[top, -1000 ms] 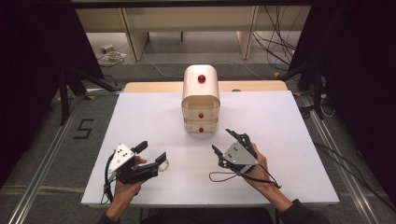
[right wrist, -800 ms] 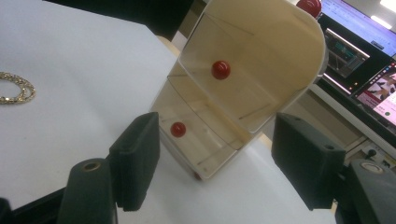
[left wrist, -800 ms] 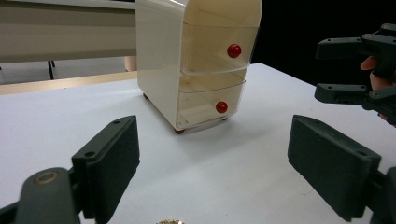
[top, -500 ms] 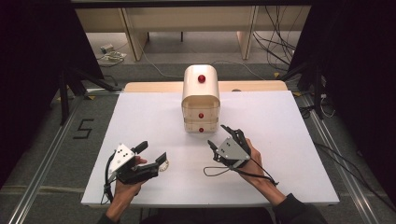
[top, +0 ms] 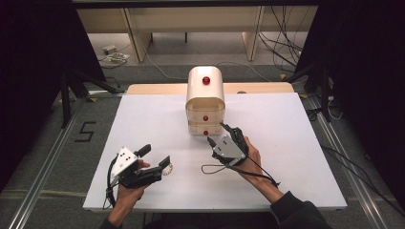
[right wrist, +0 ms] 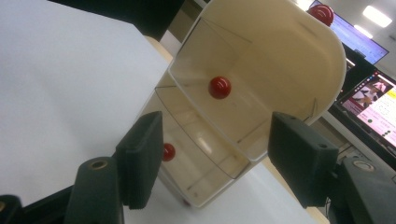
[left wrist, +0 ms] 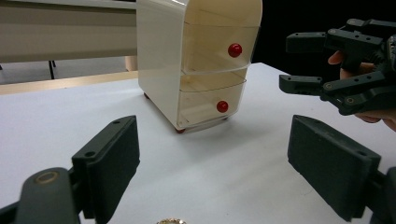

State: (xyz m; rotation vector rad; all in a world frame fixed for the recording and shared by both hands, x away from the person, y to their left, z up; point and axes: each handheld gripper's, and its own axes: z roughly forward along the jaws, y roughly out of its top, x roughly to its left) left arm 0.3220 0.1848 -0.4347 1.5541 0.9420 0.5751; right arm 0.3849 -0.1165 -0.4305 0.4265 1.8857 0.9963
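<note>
A cream cabinet with clear drawers and red knobs stands at the middle of the white table. My right gripper is open just in front of its lowest drawer, a little to the right. Its jaws have just been closing a little, with nothing between them. In the right gripper view, the gripper frames the drawer fronts, with one red knob between the jaws and another beside the left jaw. My left gripper rests open at the front left. A small pale ring lies by it.
The left gripper view shows the cabinet ahead and the right gripper with a hand at the right. A wooden bench lies behind the table. Cables and dark stands flank it.
My right gripper has moved left and forward, closer to the cabinet's lower drawers. The left gripper and the ring have stayed put.
</note>
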